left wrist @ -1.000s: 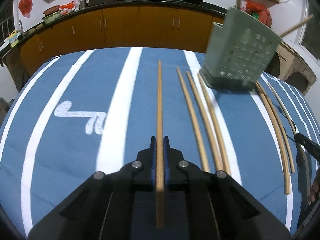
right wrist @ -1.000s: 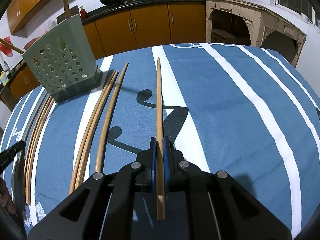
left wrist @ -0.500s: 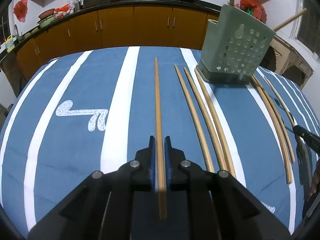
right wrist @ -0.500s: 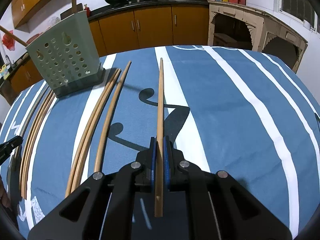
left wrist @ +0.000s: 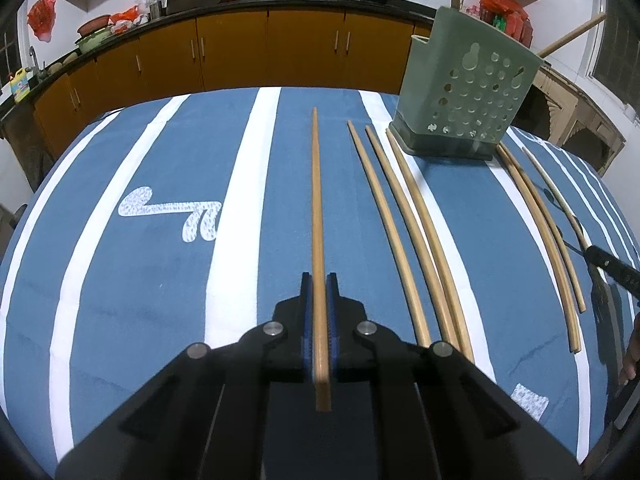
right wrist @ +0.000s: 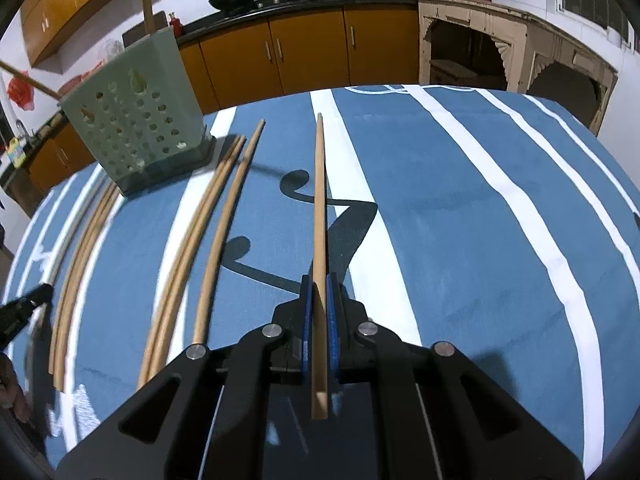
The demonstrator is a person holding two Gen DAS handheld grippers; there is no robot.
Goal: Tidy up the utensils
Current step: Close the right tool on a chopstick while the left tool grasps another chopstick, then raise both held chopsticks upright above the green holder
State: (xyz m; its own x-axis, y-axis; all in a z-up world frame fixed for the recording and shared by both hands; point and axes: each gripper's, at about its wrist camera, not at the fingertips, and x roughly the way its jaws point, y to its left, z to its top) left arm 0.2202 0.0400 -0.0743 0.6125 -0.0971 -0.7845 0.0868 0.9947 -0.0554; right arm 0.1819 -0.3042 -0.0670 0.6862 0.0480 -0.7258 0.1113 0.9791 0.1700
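My left gripper [left wrist: 319, 282] is shut on a long wooden chopstick [left wrist: 317, 208] that points forward over the blue striped cloth. My right gripper [right wrist: 319, 283] is shut on another wooden chopstick [right wrist: 319, 200], also pointing forward. A green perforated utensil holder [left wrist: 464, 92] stands at the far right of the left wrist view and at the far left of the right wrist view [right wrist: 136, 116]; two chopsticks stick out of it. Three loose chopsticks [left wrist: 404, 216] lie between the grippers, also seen in the right wrist view [right wrist: 200, 248].
More chopsticks [left wrist: 540, 232] lie right of the holder near the other gripper's tip [left wrist: 612, 264]. The table carries a blue cloth with white stripes [left wrist: 240, 184]. Orange kitchen cabinets [left wrist: 240, 52] and a pale sideboard [right wrist: 500, 48] stand behind it.
Both views have shifted slightly: the holder sits steadier and a little farther off in each. Both grippers still hold their chopsticks.
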